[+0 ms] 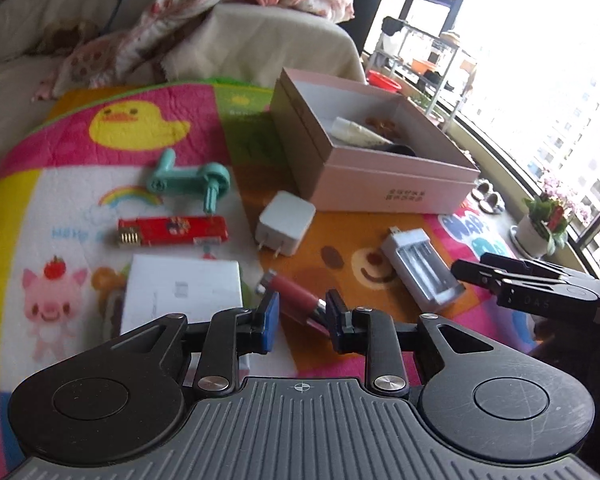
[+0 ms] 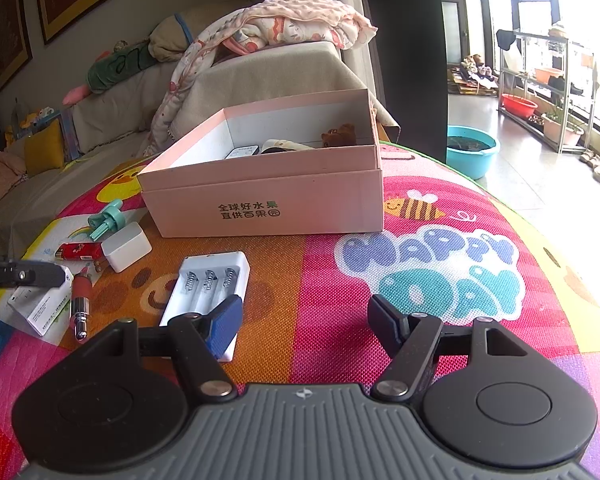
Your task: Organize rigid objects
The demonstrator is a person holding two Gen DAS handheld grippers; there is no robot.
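Observation:
A dark red metal-tipped tube (image 1: 292,296) lies on the cartoon mat (image 1: 100,184). My left gripper (image 1: 302,322) hovers just over it, narrowly open, and its blue pads do not press on the tube. One of its fingers (image 2: 32,274) enters the right wrist view from the left. My right gripper (image 2: 304,324) stands wide open and holds nothing, its left pad above a white battery charger (image 2: 212,284). An open pink box (image 2: 260,200) behind holds a few small items. A teal crank (image 1: 188,180), red circuit board (image 1: 172,230), white plug adapter (image 1: 286,222) and white carton (image 1: 184,292) lie loose.
A sofa draped with blankets (image 2: 284,28) rises behind the box. The mat's right edge drops to the floor, where a blue basin (image 2: 472,152) sits. A potted plant (image 1: 540,228) stands by the window.

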